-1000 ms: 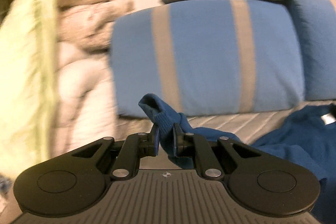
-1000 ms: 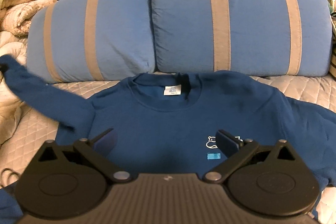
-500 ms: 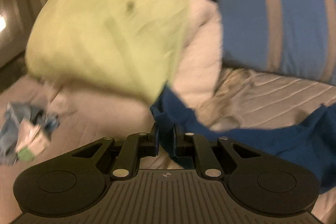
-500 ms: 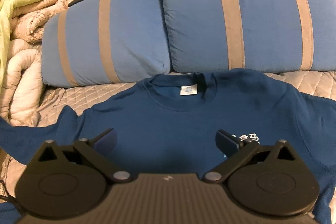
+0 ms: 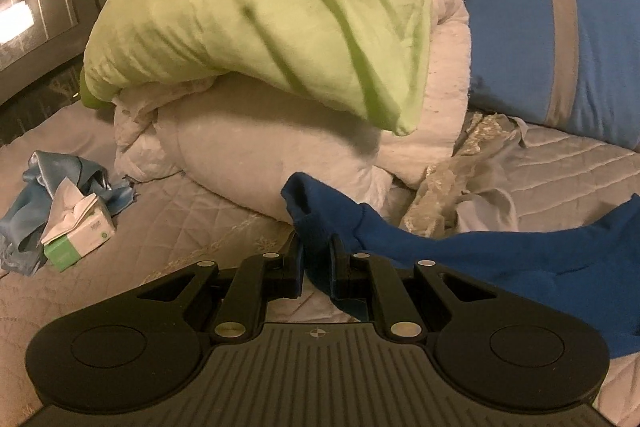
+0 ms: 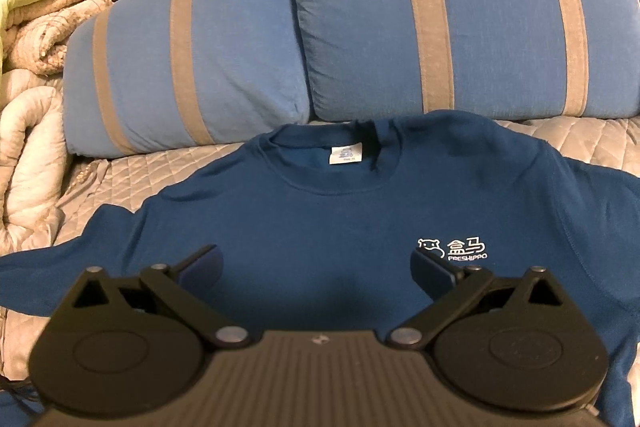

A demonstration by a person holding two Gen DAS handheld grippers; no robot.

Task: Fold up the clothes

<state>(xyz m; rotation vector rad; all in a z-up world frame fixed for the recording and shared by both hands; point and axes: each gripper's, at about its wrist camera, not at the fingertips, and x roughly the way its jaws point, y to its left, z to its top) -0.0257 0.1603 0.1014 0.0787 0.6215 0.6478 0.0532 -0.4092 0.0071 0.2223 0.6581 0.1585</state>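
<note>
1. Fingers of my left gripper (image 5: 316, 269) are clamped on the cuff of the blue sweatshirt (image 6: 340, 227); the cuff (image 5: 308, 203) pokes up just past the fingertips and the sleeve trails off to their right.
2. Since a second ago I have swung that gripper outward: the striped pillow (image 5: 560, 39) that filled the view ahead now sits off to the right, and the green blanket (image 5: 272, 7) on the white quilt roll (image 5: 260, 163) lies straight ahead of the fingers.
3. Between the fingers of my right gripper (image 6: 318, 267), which are spread wide and hold nothing, I see the chest of the garment. It lies face up and flat on the bed (image 6: 580, 139), collar beyond the fingertips.
4. In the right view the sleeve has dropped from raised to lying low and stretched out sideways.
5. I judge the sleeve is now pulled straight, ready to be folded across the body.
</note>
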